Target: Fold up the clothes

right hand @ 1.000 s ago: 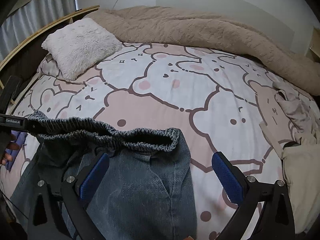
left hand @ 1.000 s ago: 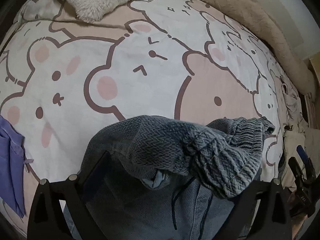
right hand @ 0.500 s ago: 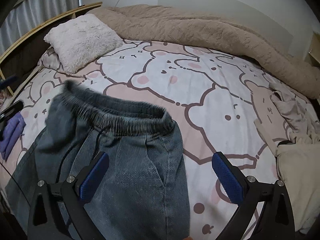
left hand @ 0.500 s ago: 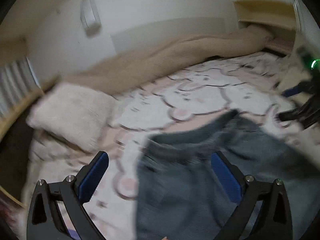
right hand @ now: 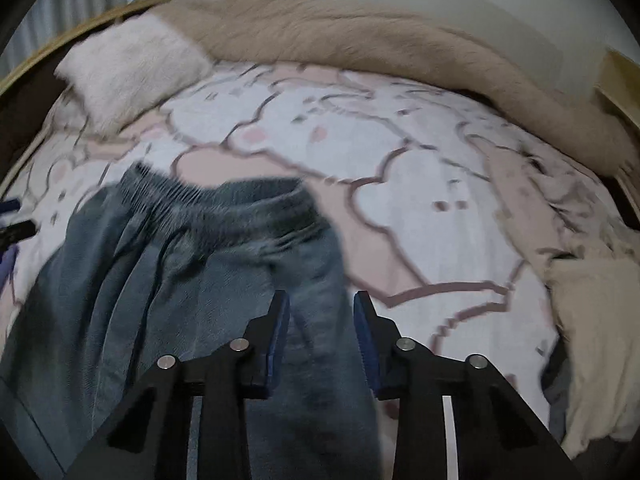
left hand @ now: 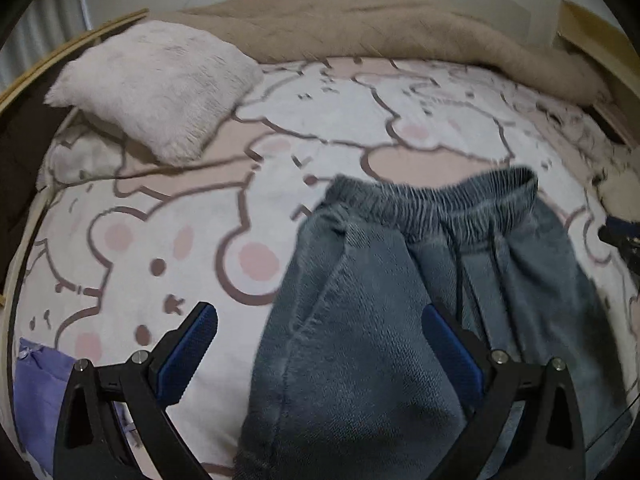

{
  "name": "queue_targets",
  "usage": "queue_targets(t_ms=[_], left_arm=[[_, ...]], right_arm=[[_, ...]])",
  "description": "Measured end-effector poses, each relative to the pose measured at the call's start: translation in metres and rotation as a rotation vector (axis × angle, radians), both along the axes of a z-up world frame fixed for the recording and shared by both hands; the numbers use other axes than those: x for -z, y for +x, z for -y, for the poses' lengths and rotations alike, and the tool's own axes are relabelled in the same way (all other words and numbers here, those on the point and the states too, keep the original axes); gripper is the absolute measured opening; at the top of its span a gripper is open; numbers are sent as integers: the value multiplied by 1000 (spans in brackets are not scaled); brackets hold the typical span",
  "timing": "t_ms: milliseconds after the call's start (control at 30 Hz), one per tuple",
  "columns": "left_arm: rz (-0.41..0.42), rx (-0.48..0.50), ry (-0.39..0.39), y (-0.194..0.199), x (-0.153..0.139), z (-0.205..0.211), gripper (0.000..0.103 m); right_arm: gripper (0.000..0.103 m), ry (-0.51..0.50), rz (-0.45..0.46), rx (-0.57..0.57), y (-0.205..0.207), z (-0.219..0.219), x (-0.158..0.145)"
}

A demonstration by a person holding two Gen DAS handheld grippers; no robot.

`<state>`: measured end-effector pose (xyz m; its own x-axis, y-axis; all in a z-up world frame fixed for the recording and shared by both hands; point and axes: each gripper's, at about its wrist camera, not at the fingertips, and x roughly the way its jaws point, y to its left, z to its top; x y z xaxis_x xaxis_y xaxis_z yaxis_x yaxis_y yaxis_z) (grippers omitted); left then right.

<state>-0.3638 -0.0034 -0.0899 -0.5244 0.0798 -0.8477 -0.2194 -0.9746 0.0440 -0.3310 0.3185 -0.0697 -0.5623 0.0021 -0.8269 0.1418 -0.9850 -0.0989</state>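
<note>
A: What does the left wrist view show?

B: The left gripper (left hand: 316, 354) stands with its blue-padded jaws spread wide, nothing pinched. The grey-blue denim-look trousers with an elastic waistband (left hand: 400, 288) lie on the pink-and-white bear-print bed sheet (left hand: 168, 232), waistband towards the far side; the cloth runs between the jaws and over the right one, but neither pad presses on it. A fluffy white square pillow (left hand: 160, 88) sits at the far left, a beige fleecy blanket (left hand: 400, 36) is bunched along the far edge, and a lilac garment (left hand: 38, 392) lies at the near left corner.

A: And the right wrist view?

B: The right gripper (right hand: 322, 340) has just been closing its jaws; they now stand narrow, with the right-hand edge of the trousers (right hand: 180, 272) between them. The picture is blurred, so I cannot tell whether the pads already press the cloth. A heap of cream and beige clothes (right hand: 592, 320) lies at the right of the sheet (right hand: 420, 200).
</note>
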Motion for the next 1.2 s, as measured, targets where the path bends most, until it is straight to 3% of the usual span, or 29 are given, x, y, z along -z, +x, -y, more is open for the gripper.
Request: queue_targets(t_ms=[167, 333, 433, 600, 733, 800, 833, 867, 933, 1100, 1200], left_arm=[[35, 59, -14, -25, 38, -32, 103], [78, 22, -108, -73, 92, -55, 103], [79, -25, -28, -98, 101, -59, 103], [48, -27, 6, -106, 101, -59, 103], [10, 0, 77, -74, 74, -38, 103], [-1, 3, 114, -51, 58, -17, 103], [0, 0, 133, -35, 50, 0, 103], [3, -9, 146, -19, 43, 17, 103], [23, -39, 162, 15, 35, 53, 103], [57, -105, 150, 104, 32, 119, 103], [103, -129, 141, 153, 44, 143, 103]], right_arm=[[33, 72, 63, -77, -35, 45, 42], [29, 162, 125, -10, -95, 69, 93], [29, 148, 121, 50, -128, 67, 99], [30, 132, 118, 42, -140, 59, 98], [32, 121, 104, 38, -98, 35, 74], [33, 86, 89, 32, -58, 12, 58], [43, 73, 83, 26, -36, 1, 52], [69, 61, 79, 22, -15, -10, 45], [87, 47, 90, 29, 37, -33, 39], [87, -29, 125, 127, 143, -69, 32], [87, -54, 133, 163, 201, -80, 32]])
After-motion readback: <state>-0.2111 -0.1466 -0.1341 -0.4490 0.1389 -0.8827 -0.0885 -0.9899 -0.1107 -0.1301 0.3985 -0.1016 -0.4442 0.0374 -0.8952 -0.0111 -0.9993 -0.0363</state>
